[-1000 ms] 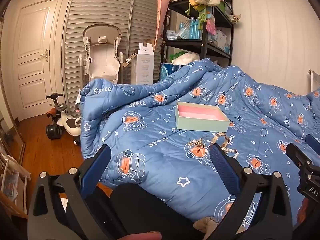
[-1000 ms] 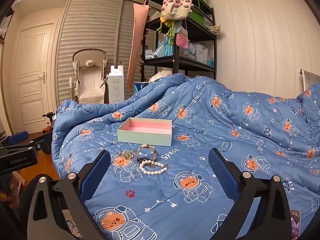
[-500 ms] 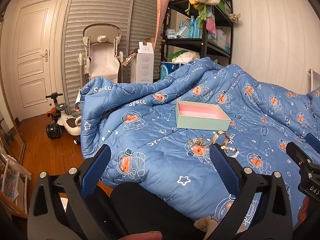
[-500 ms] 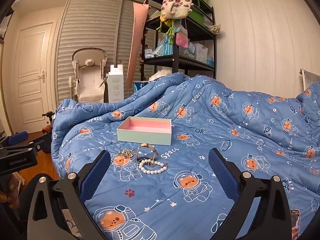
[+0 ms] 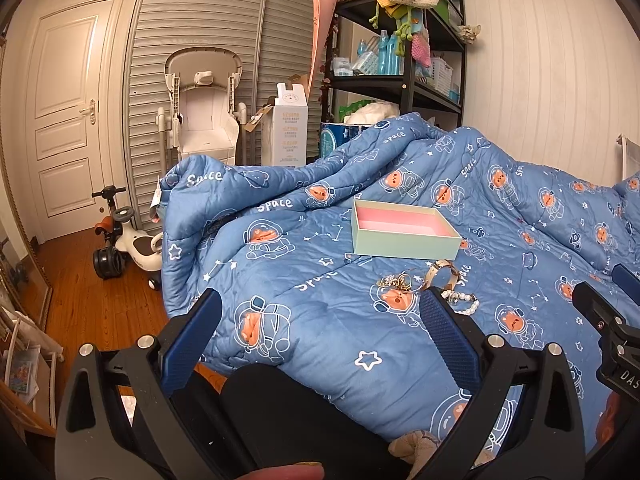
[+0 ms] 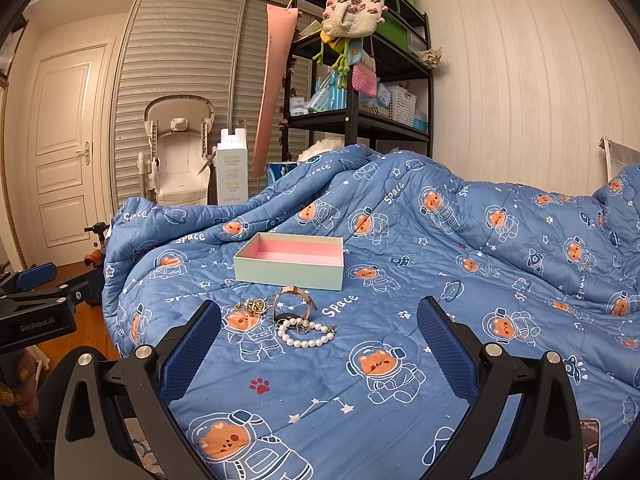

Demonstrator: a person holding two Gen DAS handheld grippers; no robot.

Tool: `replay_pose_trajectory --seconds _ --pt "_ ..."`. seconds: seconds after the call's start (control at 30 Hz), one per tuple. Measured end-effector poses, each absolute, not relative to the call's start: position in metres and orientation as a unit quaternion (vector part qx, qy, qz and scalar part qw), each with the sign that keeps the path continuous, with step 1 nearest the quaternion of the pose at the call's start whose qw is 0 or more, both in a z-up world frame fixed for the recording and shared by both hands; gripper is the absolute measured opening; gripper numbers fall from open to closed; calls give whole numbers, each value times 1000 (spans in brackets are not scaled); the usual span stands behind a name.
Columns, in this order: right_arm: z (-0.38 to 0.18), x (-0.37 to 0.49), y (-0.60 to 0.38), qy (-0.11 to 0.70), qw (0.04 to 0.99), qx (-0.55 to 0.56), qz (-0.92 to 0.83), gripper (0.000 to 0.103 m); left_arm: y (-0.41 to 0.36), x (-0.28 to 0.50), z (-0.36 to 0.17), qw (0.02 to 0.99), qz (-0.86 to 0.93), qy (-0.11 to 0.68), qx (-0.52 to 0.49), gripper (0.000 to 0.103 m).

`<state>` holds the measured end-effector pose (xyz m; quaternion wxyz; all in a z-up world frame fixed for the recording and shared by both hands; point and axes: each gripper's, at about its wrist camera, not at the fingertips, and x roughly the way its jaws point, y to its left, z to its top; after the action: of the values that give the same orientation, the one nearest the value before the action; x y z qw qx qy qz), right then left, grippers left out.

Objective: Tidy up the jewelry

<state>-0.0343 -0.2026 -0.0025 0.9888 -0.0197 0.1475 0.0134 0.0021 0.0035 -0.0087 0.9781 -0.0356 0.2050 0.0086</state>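
Phone (image 6: 590, 446) only in right view

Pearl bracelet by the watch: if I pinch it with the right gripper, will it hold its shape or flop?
The pearl bracelet is a loop of strung beads, so it will likely sag and dangle from one pinch point. The round, glossy beads may slip between the pads. On the soft quilt it should sink rather than roll.

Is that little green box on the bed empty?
Empty as far as visible: the box shows bare pink lining; the pearl bracelet lies outside.
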Motion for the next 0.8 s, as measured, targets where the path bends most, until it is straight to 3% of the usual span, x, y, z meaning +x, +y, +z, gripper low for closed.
replay_pose_trajectory --seconds 0.8 --pt "-9 -30 -200 152 988 -25 14 97 6 2 -13 978 10 206 -35 97"
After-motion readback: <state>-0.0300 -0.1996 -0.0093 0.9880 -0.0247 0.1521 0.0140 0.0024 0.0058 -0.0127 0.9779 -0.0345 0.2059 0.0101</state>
